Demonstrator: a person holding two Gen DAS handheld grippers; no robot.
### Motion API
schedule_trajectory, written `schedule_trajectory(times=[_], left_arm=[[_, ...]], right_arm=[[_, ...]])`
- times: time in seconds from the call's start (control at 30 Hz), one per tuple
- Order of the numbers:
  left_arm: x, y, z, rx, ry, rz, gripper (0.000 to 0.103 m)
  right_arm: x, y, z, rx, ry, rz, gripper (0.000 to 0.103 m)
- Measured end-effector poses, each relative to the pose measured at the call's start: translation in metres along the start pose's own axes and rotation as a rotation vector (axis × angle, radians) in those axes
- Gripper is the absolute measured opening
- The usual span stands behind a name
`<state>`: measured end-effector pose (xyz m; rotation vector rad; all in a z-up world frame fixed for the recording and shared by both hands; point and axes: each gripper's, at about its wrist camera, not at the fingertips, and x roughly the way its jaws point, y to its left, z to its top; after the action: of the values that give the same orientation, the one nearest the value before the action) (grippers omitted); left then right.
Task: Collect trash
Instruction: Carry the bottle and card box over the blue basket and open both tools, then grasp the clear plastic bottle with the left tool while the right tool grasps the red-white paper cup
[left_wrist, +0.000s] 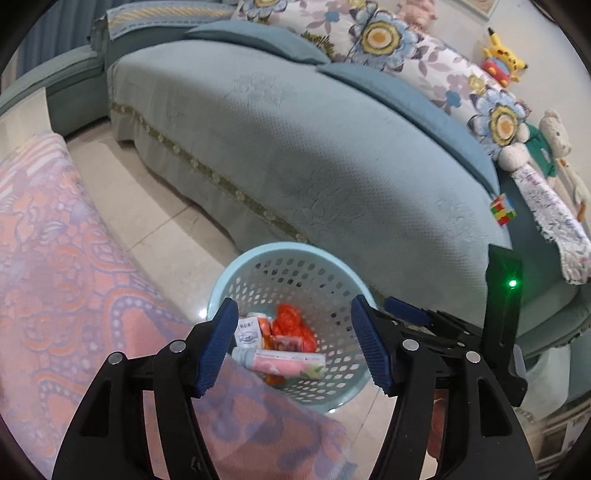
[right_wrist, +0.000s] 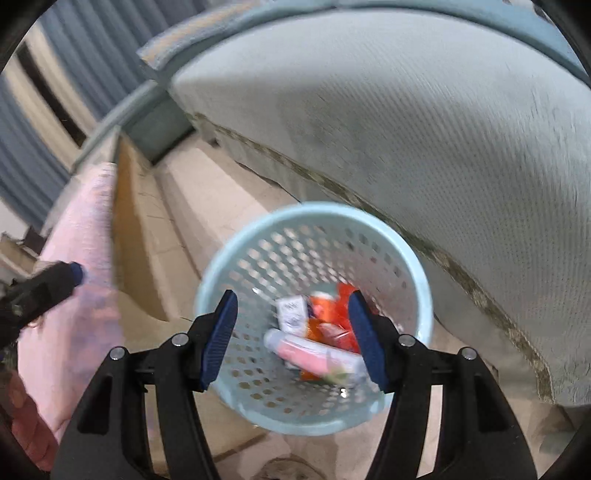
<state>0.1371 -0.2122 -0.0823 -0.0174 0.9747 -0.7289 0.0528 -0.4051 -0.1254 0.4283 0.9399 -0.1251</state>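
left gripper (left_wrist: 293, 345) fingers apart, right gripper (right_wrist: 291, 341) likewise

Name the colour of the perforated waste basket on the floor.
Pale blue waste basket, clearest in the left wrist view.

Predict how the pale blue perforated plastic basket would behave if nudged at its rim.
The pale blue perforated plastic basket probably feels light: thin, hole-filled walls, only small wrappers inside. It looks taller than wide at the base, so it may tip. On the glossy floor tiles it could slide.
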Motion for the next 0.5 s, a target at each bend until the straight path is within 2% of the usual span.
schedule_trajectory(times=[0.23, 0.4, 0.5], left_arm=[[-0.089, 0.012, 0.000, -0.035, -0.181, 0.016, 0.062], [-0.152, 0.040, -0.014, -0.086, -0.295, 0.087, 0.062], [-0.187, 0.072, -0.029, -0.148, -0.350, 0.148, 0.065]], right_arm=[[-0.064, 0.079, 0.008, -0.177, -0.194, 0.122, 0.059], [-0.086, 0.145, 0.000, -0.304, -0.257, 0.217, 0.058], [-0.088, 0.185, -0.009, -0.383, -0.258, 0.254, 0.058]])
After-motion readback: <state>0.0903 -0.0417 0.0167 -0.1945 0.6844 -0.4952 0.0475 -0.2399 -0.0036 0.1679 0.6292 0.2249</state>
